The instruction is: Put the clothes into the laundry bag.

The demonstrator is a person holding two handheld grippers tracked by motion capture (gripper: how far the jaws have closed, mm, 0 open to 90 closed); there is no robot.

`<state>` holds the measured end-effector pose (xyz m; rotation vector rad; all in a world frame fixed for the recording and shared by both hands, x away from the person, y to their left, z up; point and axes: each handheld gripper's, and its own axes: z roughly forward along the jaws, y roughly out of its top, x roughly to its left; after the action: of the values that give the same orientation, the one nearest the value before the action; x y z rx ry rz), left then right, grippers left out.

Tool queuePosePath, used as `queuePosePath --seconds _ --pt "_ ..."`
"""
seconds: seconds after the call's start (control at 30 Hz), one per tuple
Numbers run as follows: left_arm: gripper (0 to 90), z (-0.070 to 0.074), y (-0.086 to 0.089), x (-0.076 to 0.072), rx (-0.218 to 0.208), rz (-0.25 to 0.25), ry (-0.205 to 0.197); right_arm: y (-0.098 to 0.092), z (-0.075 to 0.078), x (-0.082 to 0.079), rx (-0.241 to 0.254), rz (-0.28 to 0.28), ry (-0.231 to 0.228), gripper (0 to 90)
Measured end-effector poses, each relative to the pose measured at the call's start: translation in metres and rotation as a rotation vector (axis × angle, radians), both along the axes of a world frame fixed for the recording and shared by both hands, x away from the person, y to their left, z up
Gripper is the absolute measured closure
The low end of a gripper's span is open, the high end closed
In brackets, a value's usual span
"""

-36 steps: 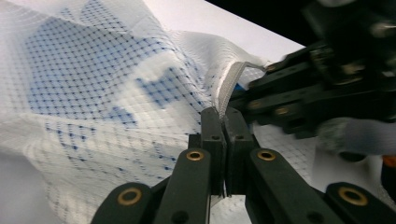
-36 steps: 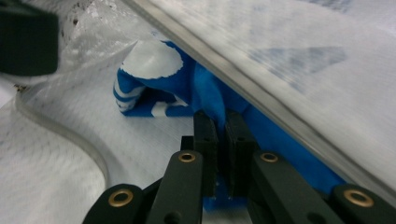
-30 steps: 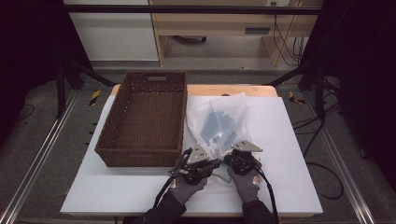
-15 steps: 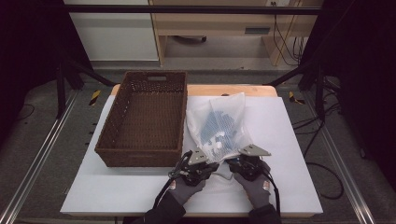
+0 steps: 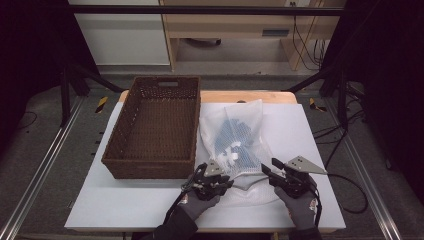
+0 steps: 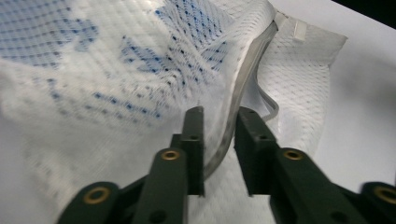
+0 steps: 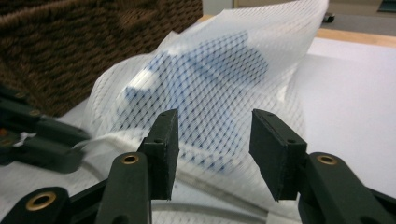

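A white mesh laundry bag with a blue-and-white item inside is seen lying on the white desk, right of centre, its near end by the desk's near edge and its far end toward the far edge. A rectangular dark brown woven wicker basket is placed just beside it on the left side of the desk, with nothing visible in it. The left tool is parted only narrowly, with the bag's thick seamed edge caught in the gap between the jaws; whether it is actually clamped cannot be told. The right tool is held spread wide, ungripped, just short of the mesh at the bag's near right side. The step in hand is judged to be getting a two-point hold on the bag's near end. To be done well, the seam should be seated deep between the left jaws before closing, and the right tool should be advanced until a fold of mesh sits between both jaws, not just skimmed. A hold on a single mesh layer is likely to slip or snag.
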<state>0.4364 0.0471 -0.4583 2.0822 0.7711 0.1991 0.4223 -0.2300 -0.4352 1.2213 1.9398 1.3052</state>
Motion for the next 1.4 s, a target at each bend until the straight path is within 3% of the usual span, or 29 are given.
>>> queuePosePath --seconds 0.07,0.2,0.27,0.33,0.4,0.57,0.67,0.8,1.03,1.27,1.4 --pt "66.9 0.004 0.007 -0.003 0.003 0.015 -0.002 -0.002 -0.002 0.005 -0.029 -0.024 0.01 54.0" --pt "60.5 0.009 0.023 -0.013 0.022 0.041 -0.032 -0.006 -0.024 0.021 -0.104 -0.061 0.1 55.7" --pt "59.4 0.007 0.033 -0.016 0.024 0.065 -0.027 -0.008 -0.037 0.024 -0.144 -0.071 0.154 55.8" --pt "58.8 0.001 0.044 -0.02 0.035 0.098 -0.015 -0.011 -0.045 0.026 -0.186 -0.081 0.178 55.2" --pt "58.8 -0.006 0.051 -0.023 0.047 0.12 0.006 -0.014 -0.048 0.025 -0.164 -0.086 0.191 54.8" --pt "60.9 -0.022 0.061 -0.027 0.048 0.142 0.047 -0.025 -0.039 0.019 -0.12 -0.103 0.159 56.0" --pt "61.9 -0.025 0.056 -0.028 0.04 0.136 0.059 -0.033 -0.044 0.02 -0.143 -0.133 0.182 59.4" --pt "62.5 -0.026 0.049 -0.032 0.08 0.162 0.015 -0.035 -0.052 0.022 -0.141 -0.126 0.208 62.2" --pt "84.9 -0.023 0.044 -0.033 0.166 0.209 -0.025 -0.035 -0.053 0.02 -0.107 -0.128 0.222 84.3" --pt "88.8 -0.022 0.052 -0.031 0.159 0.2 -0.02 -0.044 -0.049 0.002 -0.074 -0.12 0.212 86.2" --pt "88.6 -0.023 0.057 -0.03 0.144 0.195 -0.012 -0.047 -0.053 -0.001 -0.059 -0.126 0.229 85.4"
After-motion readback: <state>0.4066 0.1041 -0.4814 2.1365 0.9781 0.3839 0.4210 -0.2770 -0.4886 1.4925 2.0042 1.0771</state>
